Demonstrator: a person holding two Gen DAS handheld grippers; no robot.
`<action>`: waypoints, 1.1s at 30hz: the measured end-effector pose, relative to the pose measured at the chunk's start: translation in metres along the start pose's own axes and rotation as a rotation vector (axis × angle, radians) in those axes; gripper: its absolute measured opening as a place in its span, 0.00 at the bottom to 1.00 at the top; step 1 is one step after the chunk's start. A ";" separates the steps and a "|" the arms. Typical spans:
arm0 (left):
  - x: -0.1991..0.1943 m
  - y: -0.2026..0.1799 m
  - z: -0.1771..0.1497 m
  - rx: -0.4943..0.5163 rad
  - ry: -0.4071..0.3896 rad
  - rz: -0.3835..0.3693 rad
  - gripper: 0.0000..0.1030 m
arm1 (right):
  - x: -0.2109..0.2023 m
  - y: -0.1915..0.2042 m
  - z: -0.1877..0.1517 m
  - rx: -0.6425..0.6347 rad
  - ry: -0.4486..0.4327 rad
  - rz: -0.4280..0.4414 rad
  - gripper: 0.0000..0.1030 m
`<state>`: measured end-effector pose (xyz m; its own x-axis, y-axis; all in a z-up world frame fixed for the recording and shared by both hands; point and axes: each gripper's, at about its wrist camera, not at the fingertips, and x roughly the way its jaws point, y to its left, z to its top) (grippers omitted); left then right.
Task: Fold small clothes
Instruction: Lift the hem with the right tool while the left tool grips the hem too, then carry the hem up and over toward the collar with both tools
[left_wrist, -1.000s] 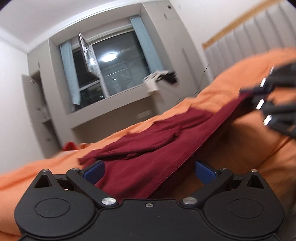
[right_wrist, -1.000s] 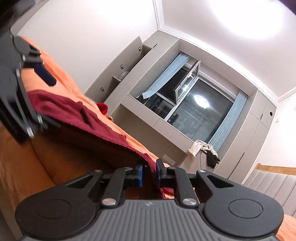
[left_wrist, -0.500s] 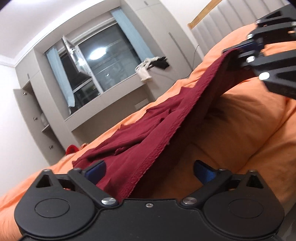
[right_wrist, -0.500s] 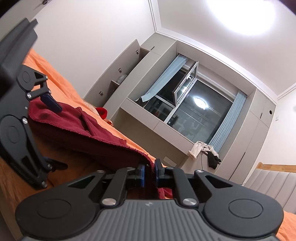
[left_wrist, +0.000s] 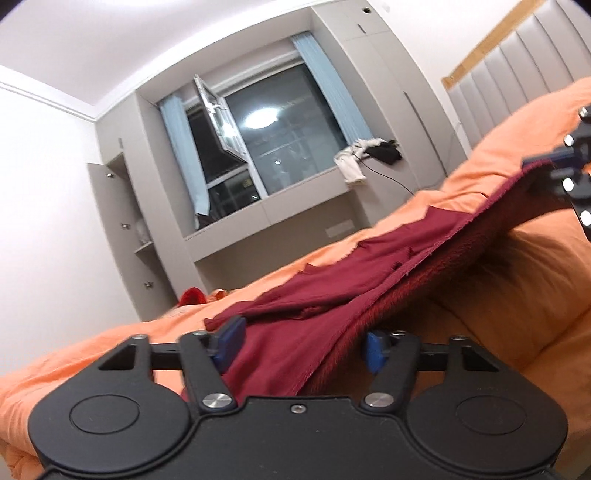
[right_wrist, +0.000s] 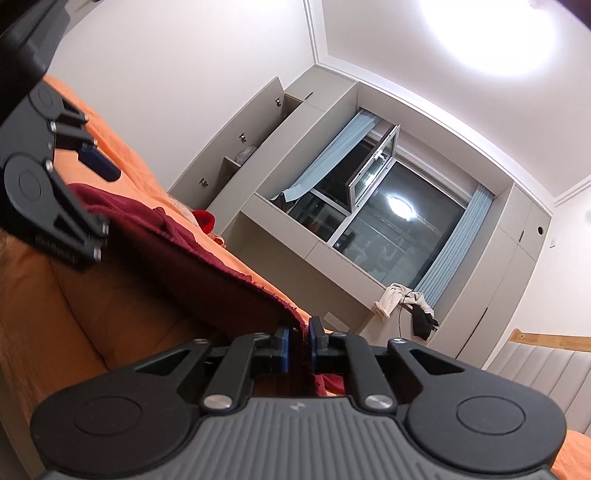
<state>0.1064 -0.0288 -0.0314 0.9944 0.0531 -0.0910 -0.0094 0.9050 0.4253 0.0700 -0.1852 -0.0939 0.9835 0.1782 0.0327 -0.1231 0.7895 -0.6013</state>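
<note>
Garment: a dark red garment (left_wrist: 332, 295) is lying across the orange bedding (left_wrist: 517, 280), its near hem lifted and stretching between the two grippers; which kind of small clothing it is cannot be made out.
Left gripper: the left gripper (left_wrist: 301, 347) is sitting with its blue pads apart, the hem running between them; its jaws have just been closing, and the pads are not visibly pressing on the cloth.
Right gripper: the right gripper (right_wrist: 298, 345) is pinching the garment's edge, its pads drawn narrow with a thin strip of red cloth between them.
Cut off: in the left wrist view the right gripper (left_wrist: 569, 173) is showing only partly at 3 o'clock, sliced by the frame edge; in the right wrist view the left gripper (right_wrist: 88, 192) is looming at 9 o'clock, blurred and partly out of frame.
Hidden: the underside of the lifted hem is falling in deep shadow, and the bedding beneath is hard to read.
Far side: a window (right_wrist: 388, 221) is reflecting a ceiling light; pale and black clothes (left_wrist: 365, 158) are hanging over its ledge, details too small to tell.
Small red thing: a bright red item (left_wrist: 192, 295) is lying at the far edge of the bed, unidentifiable.
</note>
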 end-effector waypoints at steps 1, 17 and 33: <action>-0.002 0.001 0.001 -0.008 0.002 -0.001 0.48 | 0.000 0.001 0.000 -0.004 0.005 0.006 0.11; -0.007 0.008 0.001 -0.059 -0.026 -0.050 0.15 | 0.026 0.049 -0.011 -0.179 0.132 0.160 0.64; -0.004 -0.006 -0.005 0.056 0.023 -0.058 0.45 | 0.015 0.035 0.006 -0.119 -0.043 -0.075 0.05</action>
<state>0.1016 -0.0319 -0.0383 0.9905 0.0118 -0.1371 0.0543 0.8819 0.4682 0.0794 -0.1513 -0.1103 0.9823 0.1483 0.1142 -0.0299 0.7266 -0.6864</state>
